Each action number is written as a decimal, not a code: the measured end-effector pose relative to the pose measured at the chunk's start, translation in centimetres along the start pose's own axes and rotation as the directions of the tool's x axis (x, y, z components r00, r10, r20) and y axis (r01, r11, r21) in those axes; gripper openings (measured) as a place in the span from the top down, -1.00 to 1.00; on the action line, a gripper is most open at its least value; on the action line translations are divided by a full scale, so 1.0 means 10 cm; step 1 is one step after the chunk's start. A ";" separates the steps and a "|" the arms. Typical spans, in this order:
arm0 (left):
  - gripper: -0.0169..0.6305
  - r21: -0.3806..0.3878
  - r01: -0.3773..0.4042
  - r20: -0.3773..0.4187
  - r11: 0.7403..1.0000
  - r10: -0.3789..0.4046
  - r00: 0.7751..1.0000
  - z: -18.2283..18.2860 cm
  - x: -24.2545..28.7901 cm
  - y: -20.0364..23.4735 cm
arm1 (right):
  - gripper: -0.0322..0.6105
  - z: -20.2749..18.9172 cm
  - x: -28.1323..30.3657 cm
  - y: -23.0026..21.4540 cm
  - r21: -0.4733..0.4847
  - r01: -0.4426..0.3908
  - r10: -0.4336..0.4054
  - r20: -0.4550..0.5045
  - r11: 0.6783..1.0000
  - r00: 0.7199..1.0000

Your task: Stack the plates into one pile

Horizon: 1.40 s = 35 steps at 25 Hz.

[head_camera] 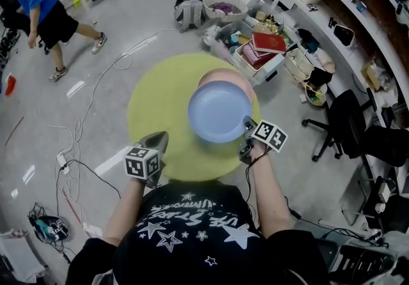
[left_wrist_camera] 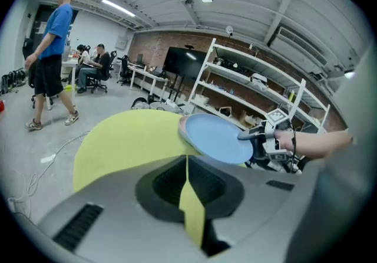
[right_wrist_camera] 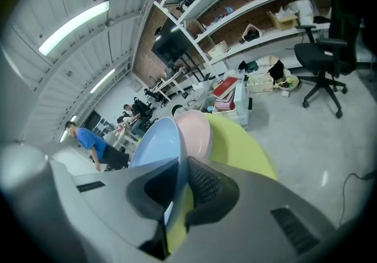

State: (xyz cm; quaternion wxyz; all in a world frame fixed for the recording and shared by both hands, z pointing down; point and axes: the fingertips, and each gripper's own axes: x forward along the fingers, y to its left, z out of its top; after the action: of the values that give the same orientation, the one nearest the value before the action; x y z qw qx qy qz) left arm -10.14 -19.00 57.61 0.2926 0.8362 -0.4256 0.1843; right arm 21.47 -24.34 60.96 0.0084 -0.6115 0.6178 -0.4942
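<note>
I have the blue plate (head_camera: 219,112) by its near rim: my right gripper (head_camera: 248,129) is pinched on that edge, one jaw above and one below, and the plate hangs at a tilt over the right half of the round yellow desk (head_camera: 160,105). Under it, toward the desk's far right edge, lies the pink plate (head_camera: 220,75). From above, only its far rim shows past the blue one. The blue plate mostly covers the pink one, but I judge it is not yet seated, as it slopes in my grip instead of lying flat. I cannot tell whether its far rim touches the pink plate.

My left gripper (head_camera: 155,142) is at the near edge of the desk, left of the plates and well apart from them. Its jaws are pressed nearly together, with only a sliver of desk showing through the slit and nothing held between them.

These two are the only plates I can see, so I reckon the task is most of the way there. The blue plate is lifted and sits roughly over its target. What is left is to level it, lower it until it nests inside the pink one, and then let go of the rim. The tilt is the thing to watch, since a slanted landing could push the pink plate toward the far edge.
</note>
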 end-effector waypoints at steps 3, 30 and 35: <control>0.88 0.000 -0.005 -0.003 1.000 0.005 1.000 0.04 0.08 0.00 | 0.80 0.15 0.08 -0.11 0.019 0.034 -0.035 0.026 0.999 0.999; 0.88 -0.046 -0.054 -0.050 0.997 0.052 0.997 0.06 0.46 -0.16 | 0.78 0.57 0.72 -0.33 -0.051 0.064 -0.064 0.000 0.997 0.998; 0.88 -0.065 -0.052 -0.042 0.997 0.049 0.998 0.00 0.43 -0.22 | 0.56 0.48 0.74 -0.18 -0.314 0.048 -0.074 -0.072 0.948 0.995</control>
State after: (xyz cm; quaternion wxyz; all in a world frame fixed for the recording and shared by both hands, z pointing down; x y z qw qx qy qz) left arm -5.89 -20.53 59.31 0.3239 0.8111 -0.4465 0.1944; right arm 23.88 -32.47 64.04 -0.1292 -0.6031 0.6686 -0.4155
